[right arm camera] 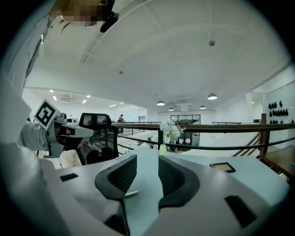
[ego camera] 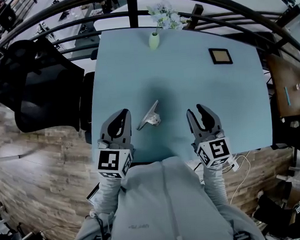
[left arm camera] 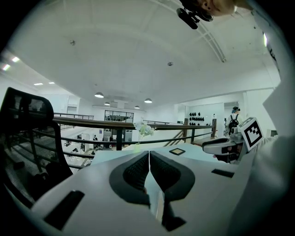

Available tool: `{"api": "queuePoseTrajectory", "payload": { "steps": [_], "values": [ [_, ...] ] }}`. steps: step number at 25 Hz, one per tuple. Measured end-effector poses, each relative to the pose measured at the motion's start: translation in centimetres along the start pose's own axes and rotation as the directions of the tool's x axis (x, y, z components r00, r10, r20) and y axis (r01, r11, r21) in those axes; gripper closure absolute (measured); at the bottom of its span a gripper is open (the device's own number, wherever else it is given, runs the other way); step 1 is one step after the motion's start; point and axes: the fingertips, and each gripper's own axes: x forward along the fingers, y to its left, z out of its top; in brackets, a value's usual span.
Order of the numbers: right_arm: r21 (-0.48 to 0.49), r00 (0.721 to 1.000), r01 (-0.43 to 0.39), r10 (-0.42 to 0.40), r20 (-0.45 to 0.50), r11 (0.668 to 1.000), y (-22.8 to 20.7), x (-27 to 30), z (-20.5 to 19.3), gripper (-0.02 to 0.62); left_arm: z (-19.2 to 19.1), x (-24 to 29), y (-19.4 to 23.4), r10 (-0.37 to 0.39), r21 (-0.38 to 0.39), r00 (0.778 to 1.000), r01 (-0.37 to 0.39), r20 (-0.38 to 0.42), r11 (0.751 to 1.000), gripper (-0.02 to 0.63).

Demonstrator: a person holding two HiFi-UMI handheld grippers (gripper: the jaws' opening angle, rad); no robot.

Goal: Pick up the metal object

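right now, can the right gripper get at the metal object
Probably yes. The right gripper has its jaws apart and empty, and only bare table lies between it and the metal object.

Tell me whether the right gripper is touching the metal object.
Apart. The head view shows bare table between the right gripper and the metal object, and the gripper's open jaws hold nothing.

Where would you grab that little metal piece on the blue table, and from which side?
Probably its thin flat plate, pinched across the thickness: the metal piece has a slim slanted blade on a chunkier base, so jaws fit either side. Come from its right with the right gripper, whose jaws stand apart; the left gripper is shut.
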Motion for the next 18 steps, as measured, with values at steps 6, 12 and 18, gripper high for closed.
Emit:
{"api": "queuePoseTrajectory", "payload": {
  "steps": [6,12,18],
  "values": [
    [0.016,0.999,-0.040,0.041,-0.014,0.999,1.2,0.7,-0.4,0.418,-0.2,-0.4,0.8,0.008,-0.010,1.000,-0.008,0.006,1.000,0.577],
    [0.029,0.994,-0.100,0.102,-0.042,0.995,2.2,1.5,-1.1,0.357,-0.4,-0.6,0.9,0.011,-0.019,1.000,-0.011,0.003,1.000,0.577],
    [0.026,0.985,-0.154,0.155,-0.080,0.988,3.3,2.4,-2.2,0.331,-1.0,-0.6,0.7,0.009,-0.029,1.000,-0.010,-0.008,1.000,0.577]
  ]
}}
